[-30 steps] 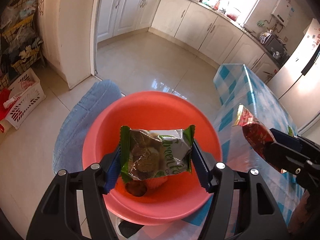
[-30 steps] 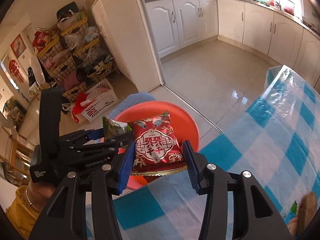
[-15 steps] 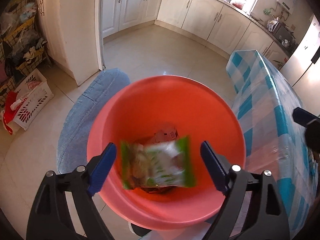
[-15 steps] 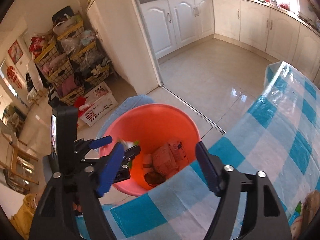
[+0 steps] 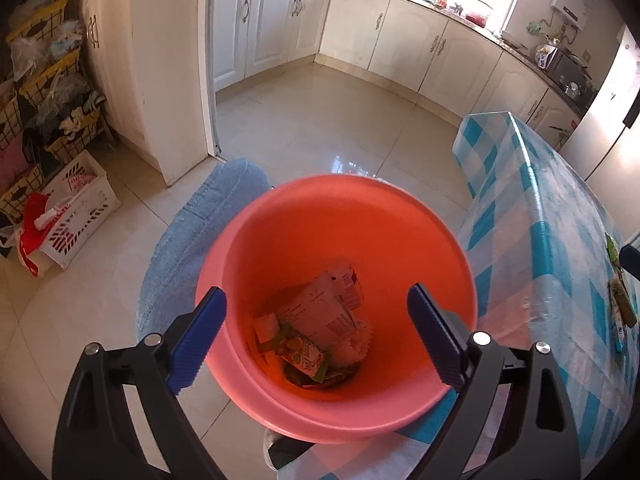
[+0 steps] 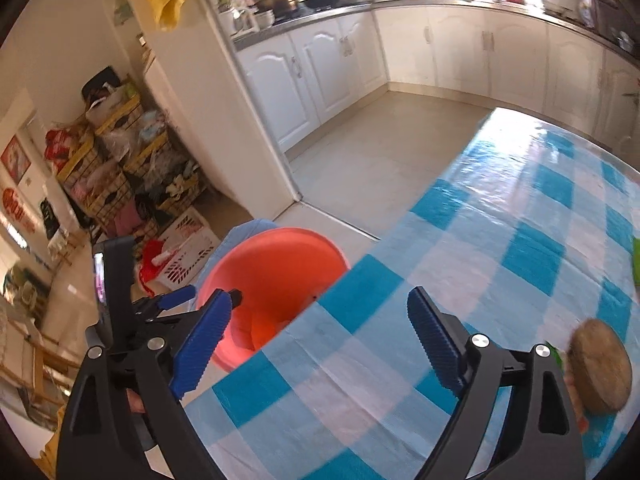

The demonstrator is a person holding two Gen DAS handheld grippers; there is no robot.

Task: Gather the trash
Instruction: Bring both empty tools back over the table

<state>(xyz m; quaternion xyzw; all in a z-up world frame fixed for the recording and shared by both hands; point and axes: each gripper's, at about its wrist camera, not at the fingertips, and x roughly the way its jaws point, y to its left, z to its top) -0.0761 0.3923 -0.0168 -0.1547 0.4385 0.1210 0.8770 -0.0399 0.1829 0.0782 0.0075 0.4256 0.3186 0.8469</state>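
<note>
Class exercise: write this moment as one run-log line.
left claw: open, empty, just opening, above bucket | right claw: open, empty, just opening, above table | wrappers: in bucket

Checked table (image 6: pixel 500 240) — brown round thing (image 6: pixel 600 364)

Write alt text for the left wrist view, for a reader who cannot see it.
Seen from above, the open left gripper hovers empty over an orange-red bucket with crumpled snack wrappers at its bottom. The bucket stands on a tiled kitchen floor, beside a table with a blue-and-white checked cloth at right. White cabinets line the far walls.
</note>
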